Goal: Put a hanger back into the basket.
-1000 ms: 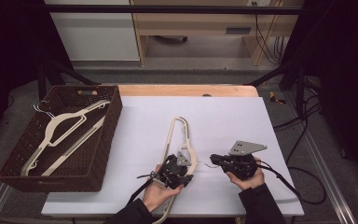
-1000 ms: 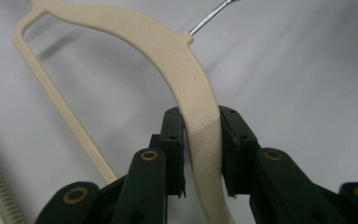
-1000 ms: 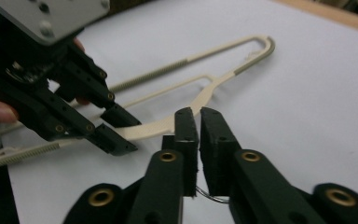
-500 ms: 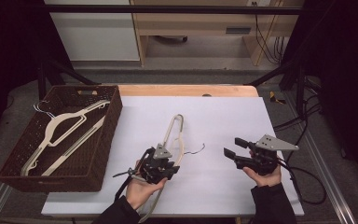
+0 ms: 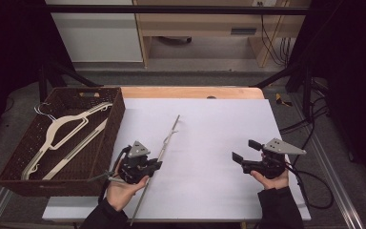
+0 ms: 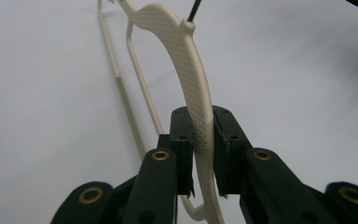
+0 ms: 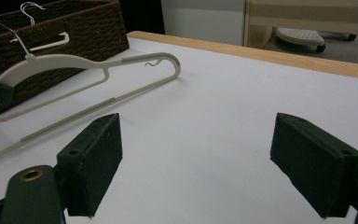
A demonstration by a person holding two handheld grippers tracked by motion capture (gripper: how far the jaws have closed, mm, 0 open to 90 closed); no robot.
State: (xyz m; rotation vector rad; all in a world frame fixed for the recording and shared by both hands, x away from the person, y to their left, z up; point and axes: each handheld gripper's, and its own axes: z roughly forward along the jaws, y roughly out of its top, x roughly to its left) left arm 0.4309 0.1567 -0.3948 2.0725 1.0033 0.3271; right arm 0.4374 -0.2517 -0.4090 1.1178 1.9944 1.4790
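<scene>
From the high view, the left gripper [image 5: 158, 165] grips a cream plastic clothes hanger [image 5: 164, 144] near the left front of the white table top [image 5: 209, 129]. The hanger is tipped up on edge, so it reads as a thin line. The right gripper [image 5: 244, 150] hovers over bare table well to the right, its jaws wide with nothing between them. A dark brown wicker basket [image 5: 111, 138] at the left holds two more cream hangers [image 5: 64, 131].

The left gripper view shows the pads pressed on both faces of the hanger's textured shoulder [image 6: 196, 93].

The right gripper view shows the hanger's whole outline [image 7: 93, 77], standing on edge beside the basket [image 7: 74, 28].

A second ago the hanger lay flat mid-table with both grippers at it; now the right has just let go, opening and moving off right, and the left has carried it leftward.
</scene>
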